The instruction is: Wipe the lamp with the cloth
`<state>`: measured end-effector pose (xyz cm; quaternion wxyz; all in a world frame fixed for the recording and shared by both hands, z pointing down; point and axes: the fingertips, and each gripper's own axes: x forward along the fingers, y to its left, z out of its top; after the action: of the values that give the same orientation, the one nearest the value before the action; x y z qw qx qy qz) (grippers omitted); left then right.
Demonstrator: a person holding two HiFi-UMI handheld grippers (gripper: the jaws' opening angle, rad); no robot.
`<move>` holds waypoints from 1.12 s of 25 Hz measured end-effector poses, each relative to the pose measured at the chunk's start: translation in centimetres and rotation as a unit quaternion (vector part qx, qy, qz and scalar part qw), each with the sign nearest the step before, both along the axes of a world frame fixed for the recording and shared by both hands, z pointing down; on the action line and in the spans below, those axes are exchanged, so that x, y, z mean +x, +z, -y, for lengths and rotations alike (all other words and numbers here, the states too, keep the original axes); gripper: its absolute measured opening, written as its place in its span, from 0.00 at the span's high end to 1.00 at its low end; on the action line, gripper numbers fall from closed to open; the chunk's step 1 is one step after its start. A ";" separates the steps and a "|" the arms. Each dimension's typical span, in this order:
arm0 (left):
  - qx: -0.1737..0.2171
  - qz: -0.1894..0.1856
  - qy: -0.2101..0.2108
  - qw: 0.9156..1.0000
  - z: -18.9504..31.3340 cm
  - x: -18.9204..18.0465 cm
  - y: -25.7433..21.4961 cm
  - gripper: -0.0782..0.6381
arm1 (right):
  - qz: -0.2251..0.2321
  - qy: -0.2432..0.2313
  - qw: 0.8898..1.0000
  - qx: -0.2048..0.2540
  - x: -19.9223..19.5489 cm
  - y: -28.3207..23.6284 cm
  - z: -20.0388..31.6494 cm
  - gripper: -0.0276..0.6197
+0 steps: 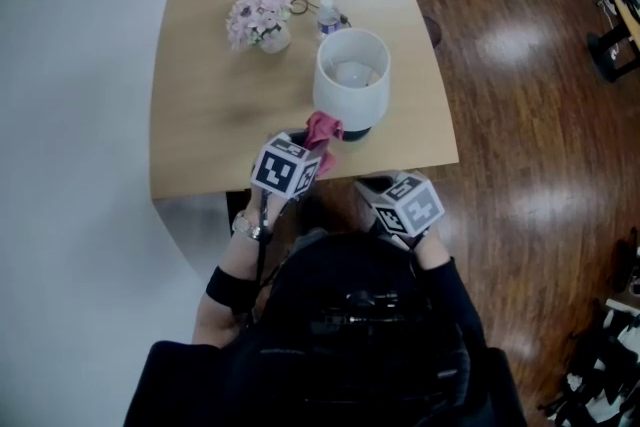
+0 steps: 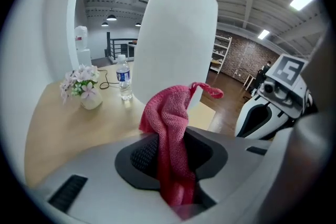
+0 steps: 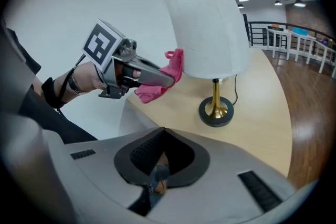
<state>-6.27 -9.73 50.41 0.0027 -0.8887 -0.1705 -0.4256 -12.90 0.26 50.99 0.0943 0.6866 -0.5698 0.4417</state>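
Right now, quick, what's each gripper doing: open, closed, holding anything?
Left gripper: closed on the pink cloth.
Right gripper: closed, nothing between its jaws.

From where I stand, no word, brand or number can be read anywhere. The bottle [image 2: 124, 78] wears a blue label, but its print is too small to make out. The left cube [image 1: 285, 167] and the right cube [image 1: 413, 203] bear only black-and-white square patterns, with no letters or digits among them.
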 end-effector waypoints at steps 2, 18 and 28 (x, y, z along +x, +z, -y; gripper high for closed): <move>-0.003 0.021 0.001 1.000 -0.2 -0.5 2.0 0.73 | 0.001 0.001 1.000 0.001 -0.1 0.1 -0.3 0.95; 0.069 -0.151 0.039 0.985 -2.8 -0.6 -17.5 0.73 | 0.002 0.011 1.000 0.024 0.3 -0.3 -1.0 0.95; 0.106 -0.075 0.041 0.991 -4.5 0.3 -10.0 0.73 | 0.010 0.011 0.999 0.028 0.0 0.4 -3.3 0.95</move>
<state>-5.96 -5.25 40.44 0.1270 -0.9051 -0.1601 -0.3728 -12.88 3.59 51.40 0.0641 0.6907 -0.5753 0.4334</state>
